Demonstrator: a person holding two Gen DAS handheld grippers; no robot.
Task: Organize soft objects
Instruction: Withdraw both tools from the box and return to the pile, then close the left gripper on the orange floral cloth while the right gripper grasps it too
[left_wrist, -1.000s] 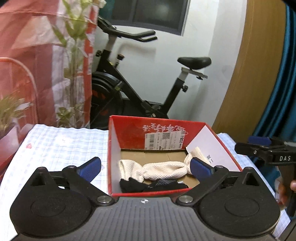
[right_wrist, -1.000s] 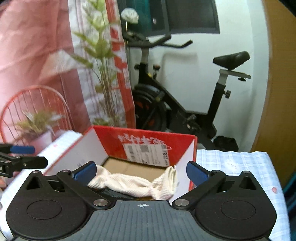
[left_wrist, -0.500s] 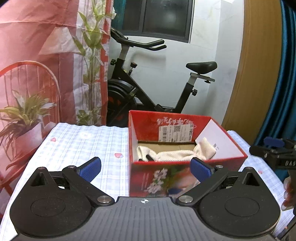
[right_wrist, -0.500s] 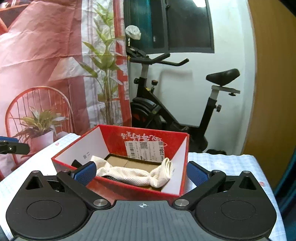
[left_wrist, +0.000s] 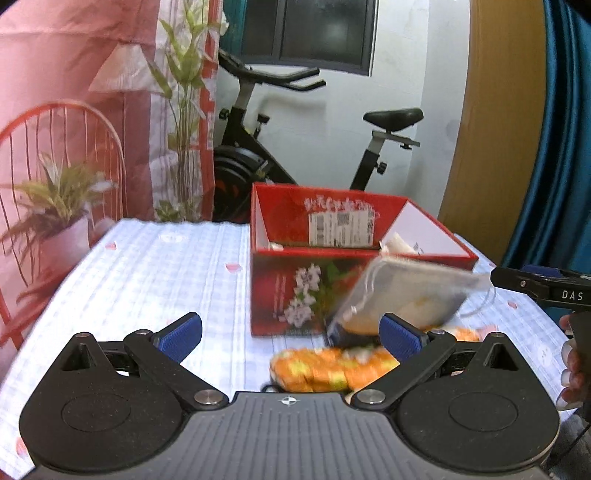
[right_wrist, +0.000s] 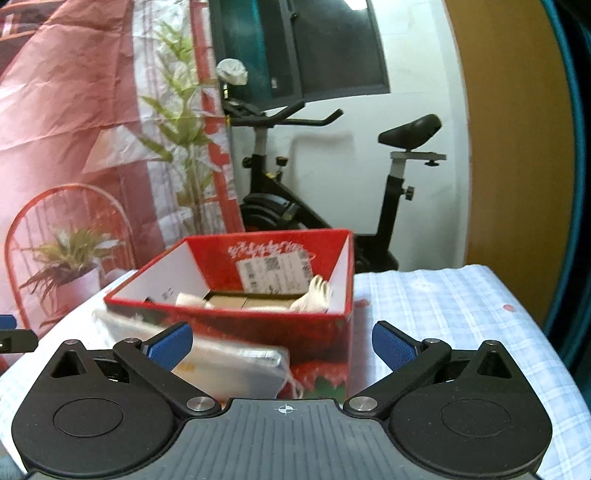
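A box (left_wrist: 317, 291) stands on the table (left_wrist: 155, 280), with socks (right_wrist: 314, 295) inside it. A pouch (left_wrist: 402, 295) leans against the box's near side, and a soft toy (left_wrist: 328, 369) lies just before them. An exercise bike (left_wrist: 280, 147) stands behind the table

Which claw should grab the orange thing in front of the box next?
Left. The orange item lies just ahead of the open left claw. The right claw faces the red box and doesn't show it.
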